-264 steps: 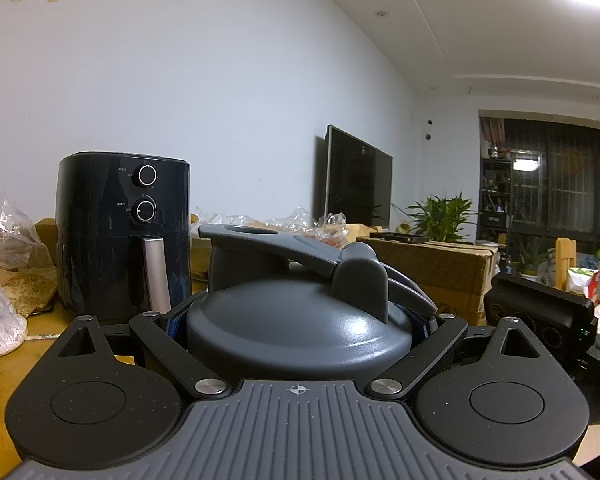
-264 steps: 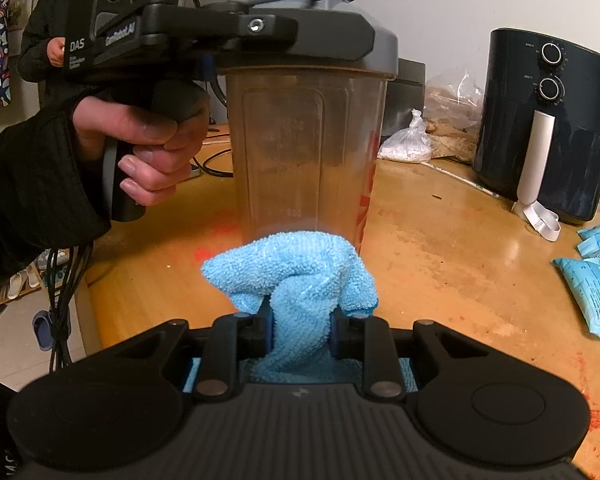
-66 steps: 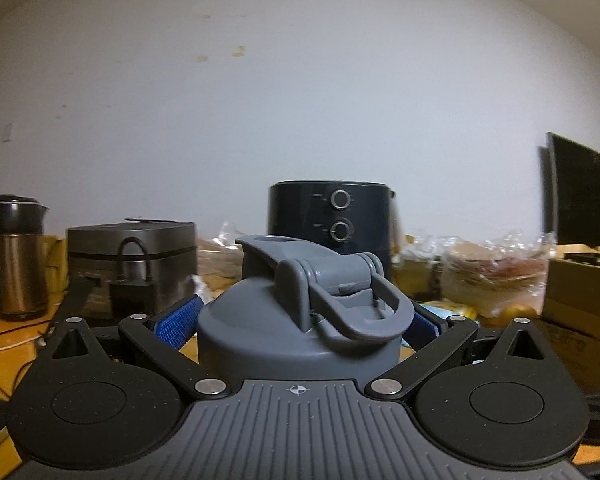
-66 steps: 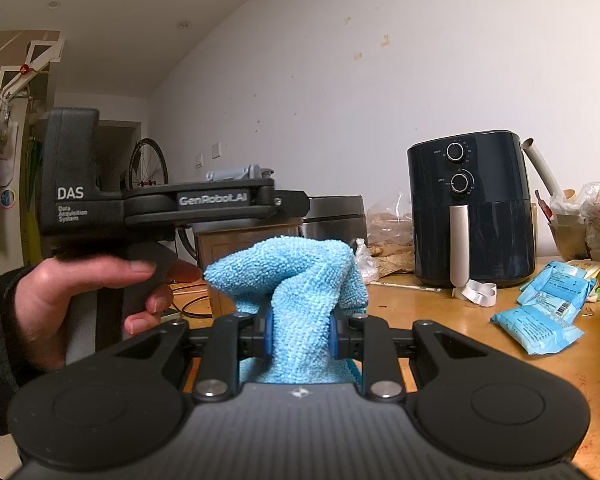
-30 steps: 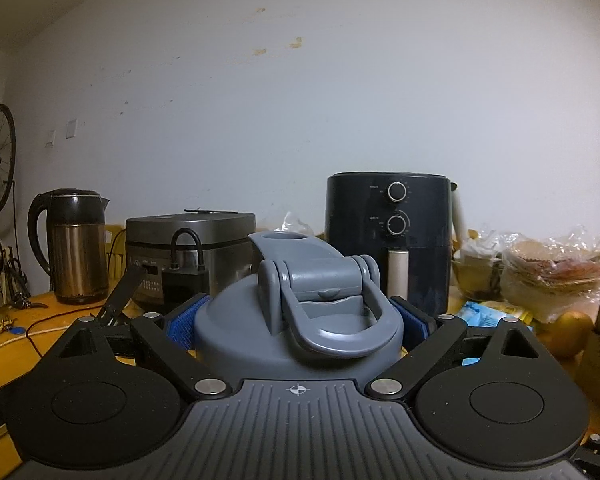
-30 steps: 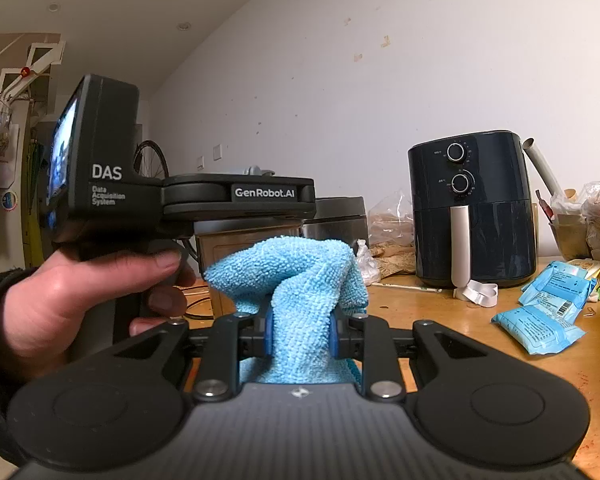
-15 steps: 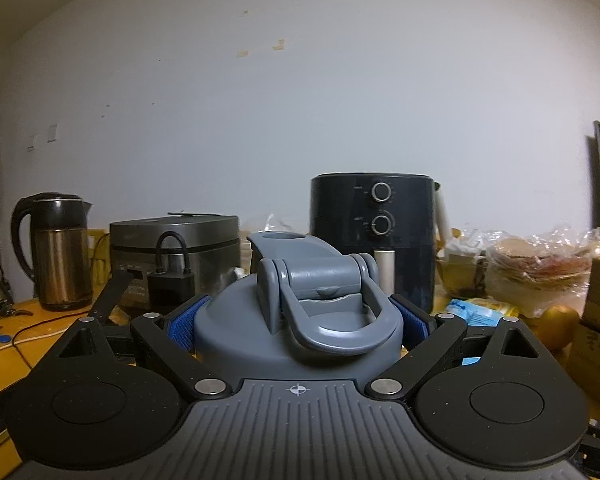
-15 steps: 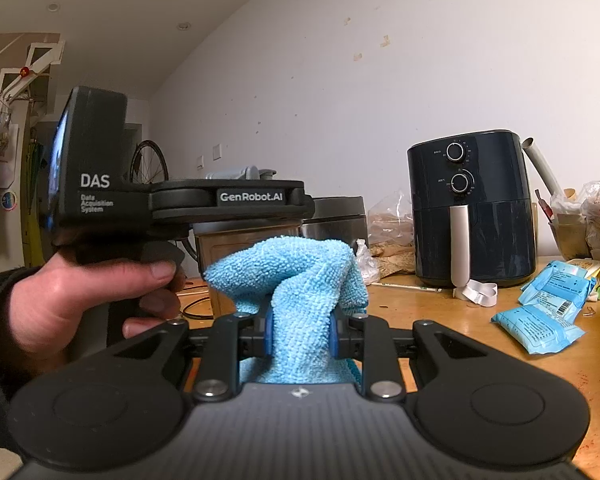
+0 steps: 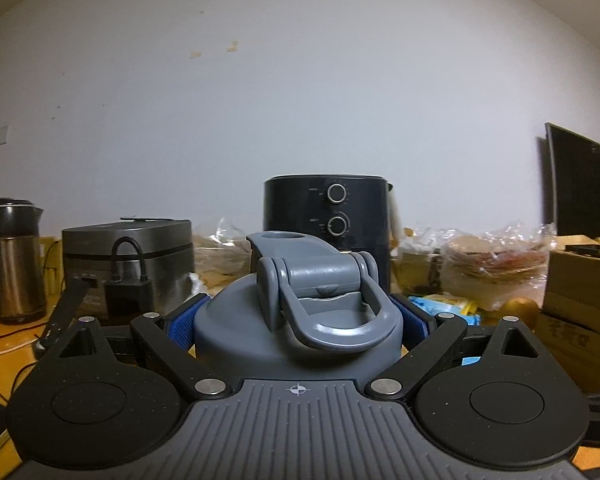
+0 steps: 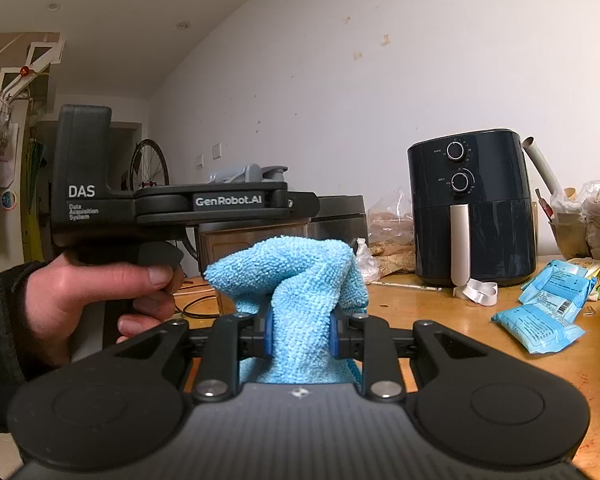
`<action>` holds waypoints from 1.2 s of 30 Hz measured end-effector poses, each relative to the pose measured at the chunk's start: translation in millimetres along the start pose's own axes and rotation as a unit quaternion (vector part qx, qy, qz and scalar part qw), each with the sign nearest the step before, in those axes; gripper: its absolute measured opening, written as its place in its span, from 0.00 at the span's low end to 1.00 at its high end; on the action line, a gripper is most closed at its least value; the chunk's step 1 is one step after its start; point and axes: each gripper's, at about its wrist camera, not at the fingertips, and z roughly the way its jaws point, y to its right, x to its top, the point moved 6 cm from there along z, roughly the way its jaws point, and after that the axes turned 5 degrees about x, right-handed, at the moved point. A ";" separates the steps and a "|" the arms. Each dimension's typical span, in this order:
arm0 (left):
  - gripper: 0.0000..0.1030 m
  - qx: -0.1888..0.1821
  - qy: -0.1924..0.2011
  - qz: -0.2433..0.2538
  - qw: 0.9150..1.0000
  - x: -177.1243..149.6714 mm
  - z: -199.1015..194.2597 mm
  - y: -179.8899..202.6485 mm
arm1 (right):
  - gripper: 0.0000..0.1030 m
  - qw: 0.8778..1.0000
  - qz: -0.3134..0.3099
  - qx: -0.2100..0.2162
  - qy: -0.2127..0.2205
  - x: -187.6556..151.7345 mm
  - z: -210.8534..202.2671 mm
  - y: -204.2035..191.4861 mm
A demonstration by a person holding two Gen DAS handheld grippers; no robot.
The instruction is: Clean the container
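The container's grey lid, with its loop handle folded toward me, fills the space between the blue pads of my left gripper, which is shut on the container just under the lid. In the right wrist view the left gripper sits level at the left, held by a hand, with the lid showing above it. Most of the container's body is hidden behind the light blue cloth. My right gripper is shut on that bunched cloth, close in front of the container.
On the wooden table stand a black air fryer, a rice cooker and a kettle. Blue packets lie to the right. Plastic bags, a cardboard box and a dark screen sit further right.
The left gripper has swung with the container, so the kettle, cooker and air fryer slid left in its view. The right gripper and cloth have not moved.
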 end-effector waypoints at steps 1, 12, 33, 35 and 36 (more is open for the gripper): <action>0.92 -0.007 0.000 0.000 1.000 -0.3 0.5 -0.9 | 0.23 1.000 0.000 0.000 0.000 0.0 0.1 0.0; 0.92 -0.079 0.000 0.003 0.997 -2.8 3.6 -8.7 | 0.23 1.000 -0.001 0.002 -0.001 -0.2 0.7 -0.5; 0.92 -0.234 0.006 0.014 0.972 -7.3 11.8 -22.0 | 0.23 1.000 -0.003 0.004 0.001 -0.7 0.5 -2.3; 0.92 -0.247 0.006 0.015 0.969 -7.7 14.0 -24.0 | 0.23 1.000 -0.004 0.005 0.001 -0.7 0.4 -2.7; 0.92 -0.253 0.006 0.015 0.967 -7.9 15.0 -25.1 | 0.23 1.000 -0.004 0.005 0.001 -0.6 0.3 -2.9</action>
